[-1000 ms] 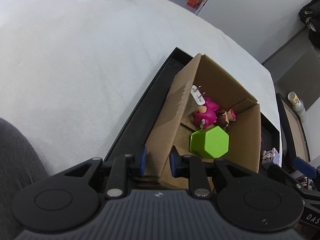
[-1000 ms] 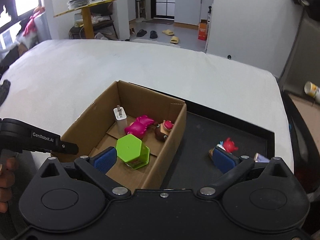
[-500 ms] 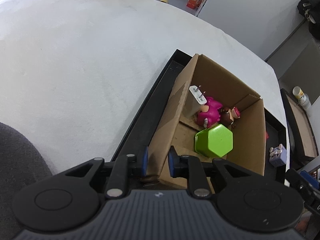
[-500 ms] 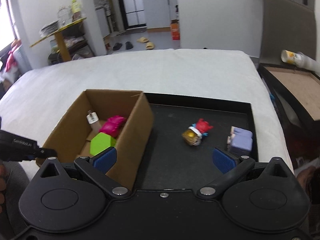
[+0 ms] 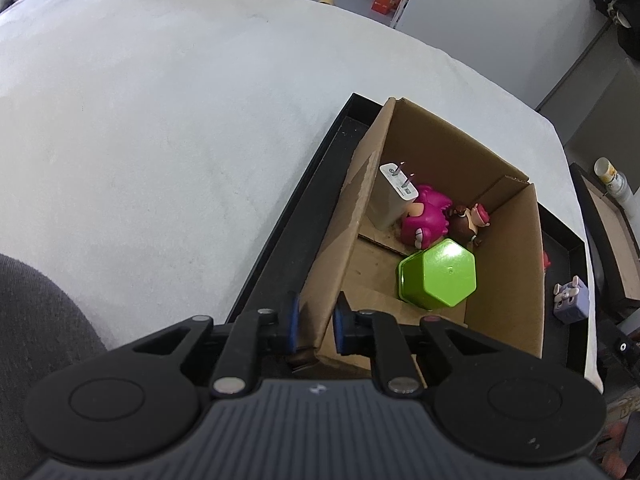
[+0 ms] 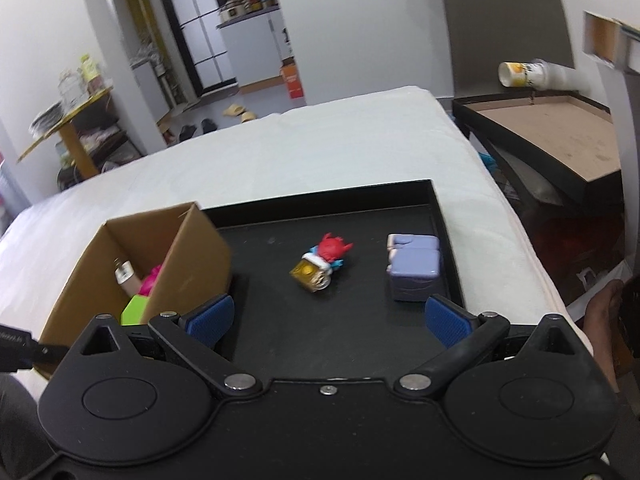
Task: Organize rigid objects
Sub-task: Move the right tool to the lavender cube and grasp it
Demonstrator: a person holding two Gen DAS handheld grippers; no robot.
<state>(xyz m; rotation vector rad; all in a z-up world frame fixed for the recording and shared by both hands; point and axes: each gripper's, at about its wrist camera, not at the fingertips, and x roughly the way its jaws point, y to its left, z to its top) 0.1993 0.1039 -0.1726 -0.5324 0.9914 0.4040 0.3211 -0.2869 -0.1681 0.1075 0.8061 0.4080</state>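
A cardboard box stands on a black tray. It holds a green hexagonal container, a pink toy, a brown figure and a white charger plug. My left gripper is shut on the box's near wall. My right gripper is open and empty above the tray's near part. A red figure on a gold base and a lilac block toy lie on the tray beyond it. The box is at its left.
The tray rests on a white bed. A second black tray with a brown board stands off the bed's right side, with a bottle behind it. A dark grey cloth lies at the near left.
My right gripper has swung to the right, away from the box and toward the two toys on the tray. My left gripper has kept its hold on the box wall.
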